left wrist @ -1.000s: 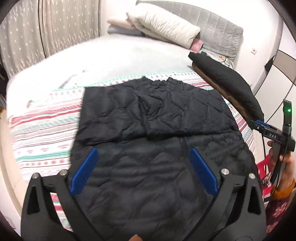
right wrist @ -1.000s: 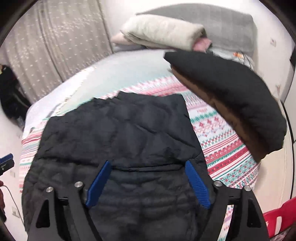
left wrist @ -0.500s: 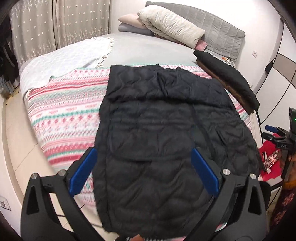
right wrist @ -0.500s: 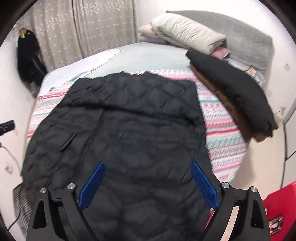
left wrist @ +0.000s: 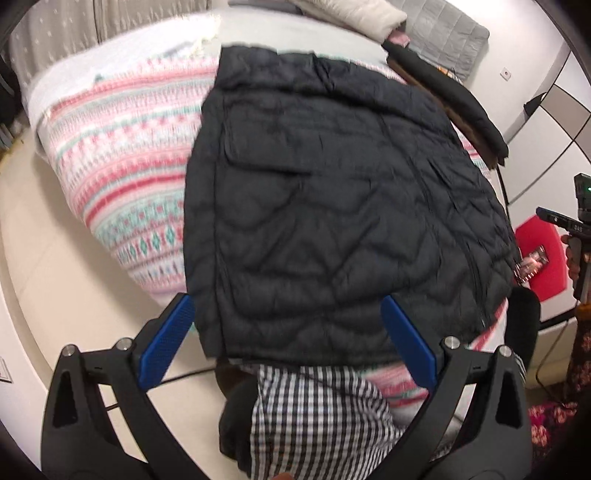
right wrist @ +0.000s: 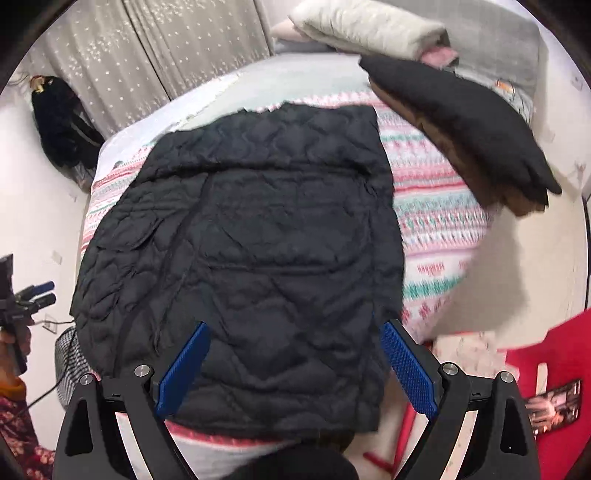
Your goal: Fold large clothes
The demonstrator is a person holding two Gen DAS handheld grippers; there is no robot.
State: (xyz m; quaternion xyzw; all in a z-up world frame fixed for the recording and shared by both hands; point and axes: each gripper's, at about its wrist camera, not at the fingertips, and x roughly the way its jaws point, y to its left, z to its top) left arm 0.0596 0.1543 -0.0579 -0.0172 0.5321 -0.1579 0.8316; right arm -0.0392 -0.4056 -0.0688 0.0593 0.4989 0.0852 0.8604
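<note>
A black quilted jacket [left wrist: 325, 206] lies flat on the patterned bedspread [left wrist: 129, 155], its top part folded down over the body; it also shows in the right wrist view [right wrist: 258, 258]. My left gripper [left wrist: 288, 339] is open and empty, held above the jacket's near hem at the bed's foot. My right gripper [right wrist: 295, 365] is open and empty, above the jacket's near right corner. Each gripper shows at the edge of the other's view, the right gripper [left wrist: 569, 225] and the left gripper [right wrist: 26, 295].
A folded black-and-brown garment [right wrist: 465, 125] lies on the bed's right side. Pillows [right wrist: 365, 29] and a grey headboard [left wrist: 447, 40] are at the far end. A checked cloth [left wrist: 317, 417] hangs below the jacket's hem. A red stool [left wrist: 539, 258] stands right of the bed. Curtains [right wrist: 155, 55] hang on the left.
Both grippers have pulled back and up from the jacket toward the foot of the bed. The whole jacket and the floor have come into view. Both stay open.
</note>
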